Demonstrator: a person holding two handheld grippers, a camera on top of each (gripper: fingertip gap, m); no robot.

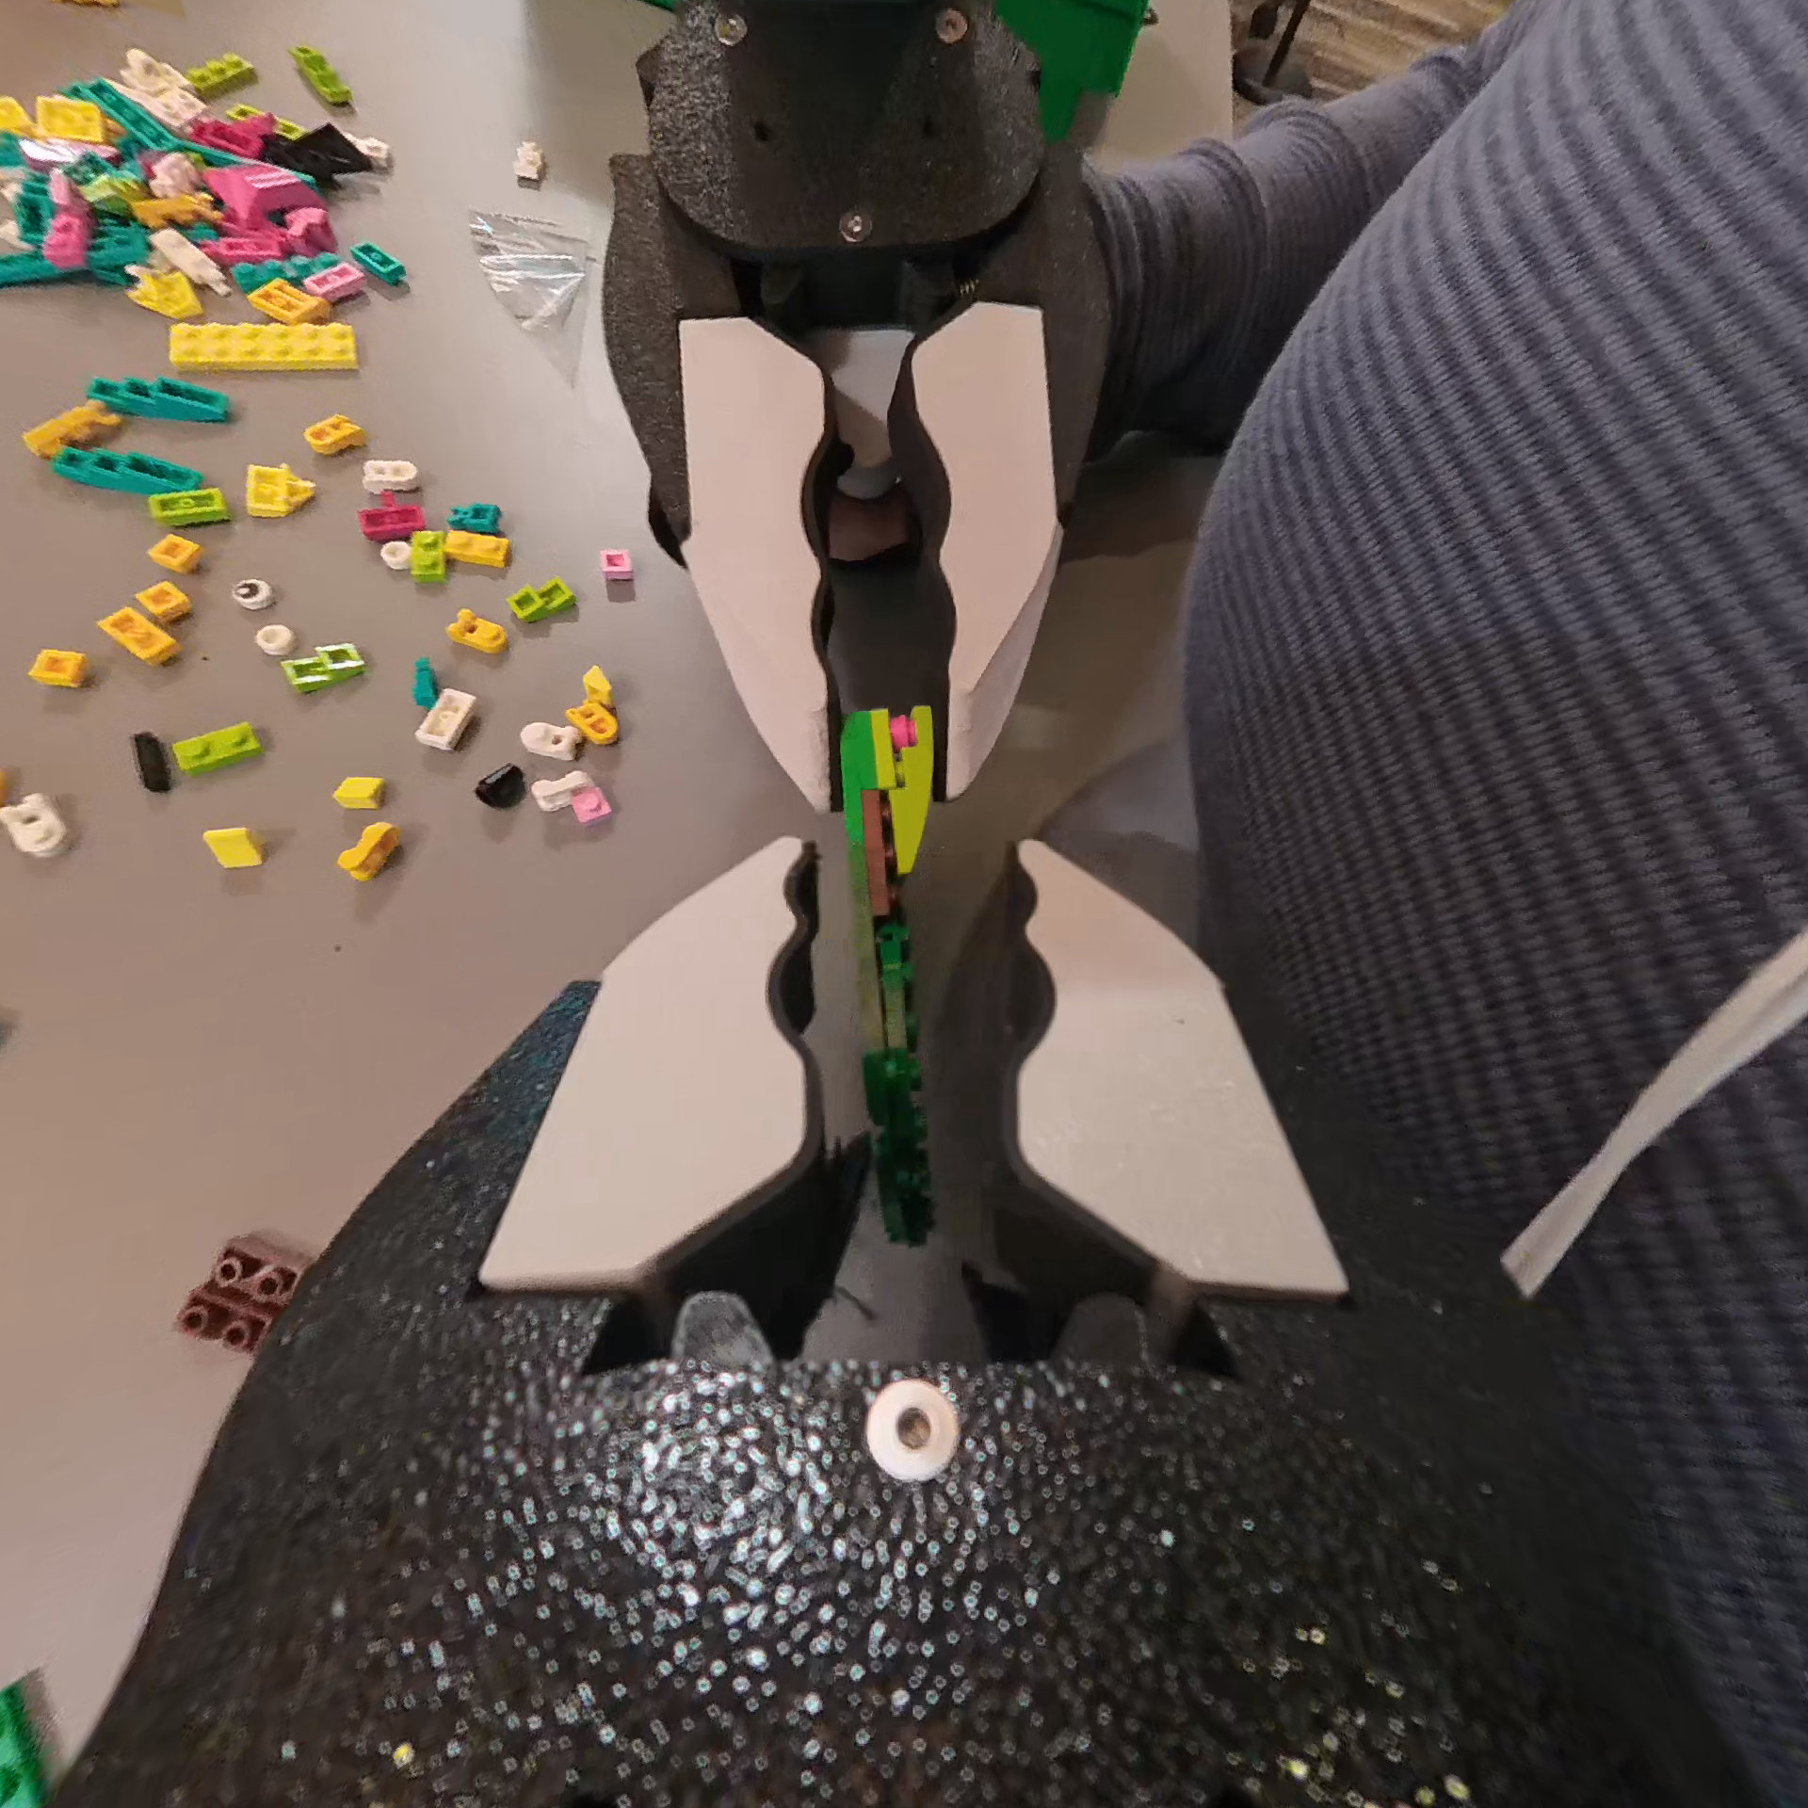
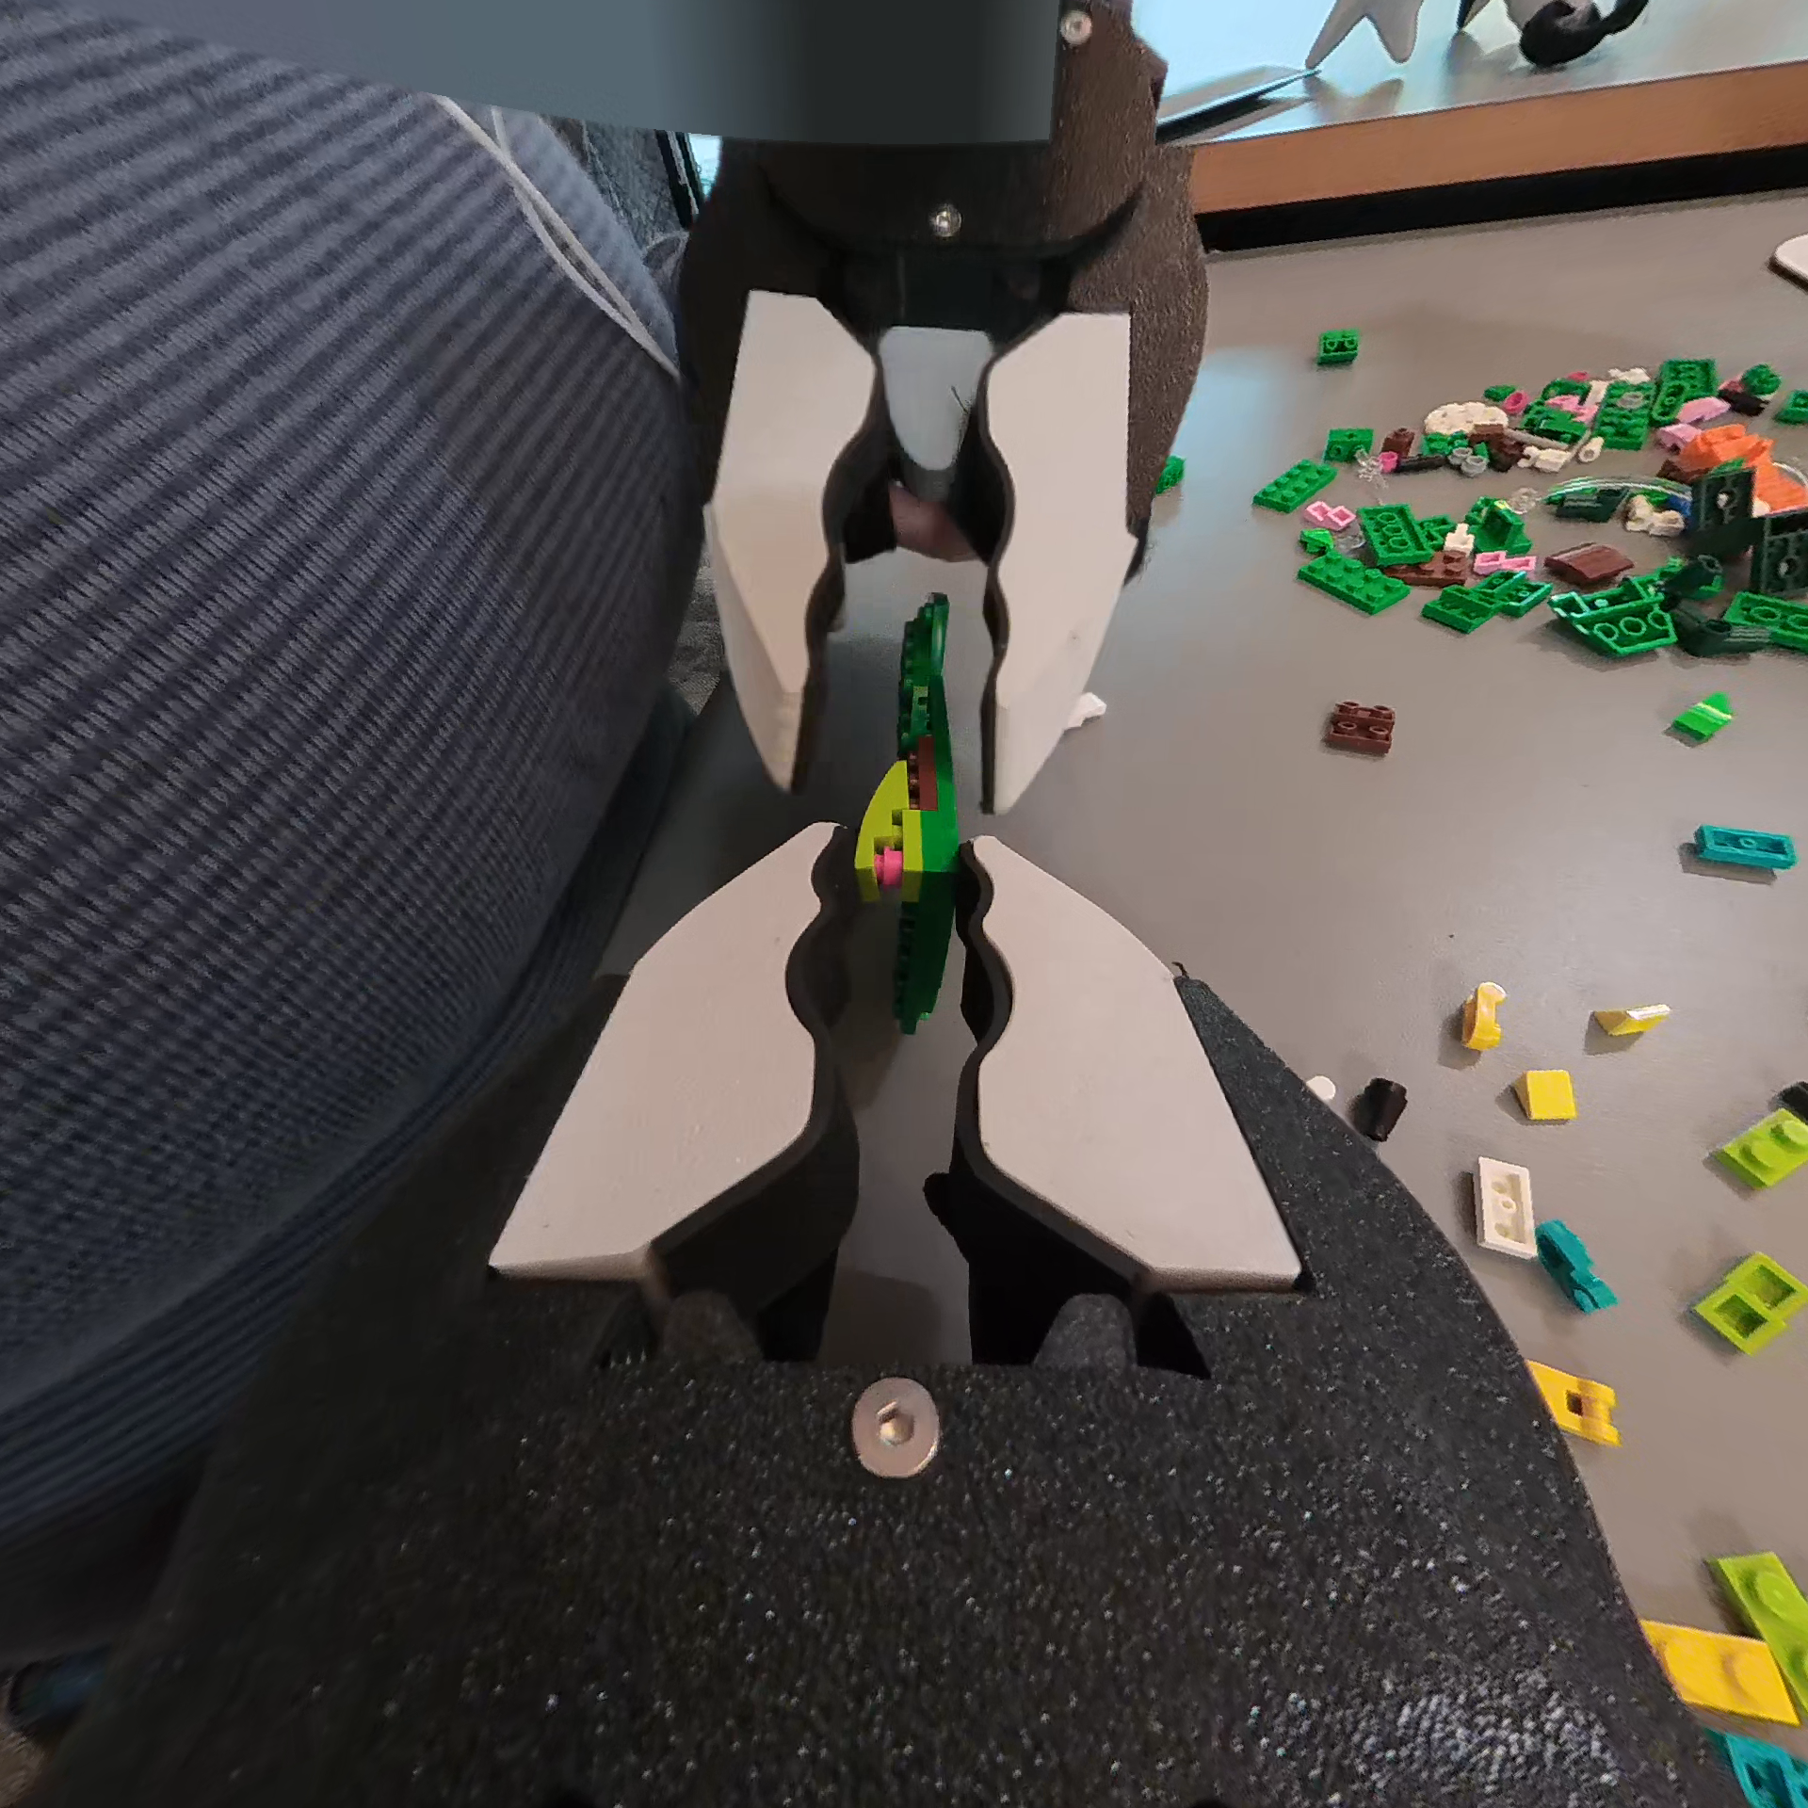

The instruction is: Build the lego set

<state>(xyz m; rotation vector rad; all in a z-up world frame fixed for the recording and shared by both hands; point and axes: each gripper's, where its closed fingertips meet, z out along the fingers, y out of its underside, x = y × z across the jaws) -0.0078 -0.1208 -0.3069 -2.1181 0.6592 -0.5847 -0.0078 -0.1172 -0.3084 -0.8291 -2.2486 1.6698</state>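
A thin green lego assembly (image 1: 885, 978) with a lime and pink end is held edge-on above the grey table (image 1: 440, 978). My two grippers face each other tip to tip. My left gripper (image 1: 910, 851) is open, its fingers (image 1: 704, 1027) standing either side of the assembly's dark green end without touching it. My right gripper (image 2: 900, 836) is shut on the assembly (image 2: 925, 881) at its lime end. The right gripper also shows at the top of the left wrist view (image 1: 885, 783), and the left gripper at the top of the right wrist view (image 2: 890, 797).
Loose yellow, teal, pink and lime pieces (image 1: 196, 391) lie on the table to the left, with a brown brick (image 1: 240, 1291) and a clear bag (image 1: 533, 264). A pile of green pieces (image 2: 1565, 509) lies to the right. A person's striped blue sleeve (image 1: 1516, 685) is close by. Only a small space, under 4 cm, lies between the two pairs of fingers.
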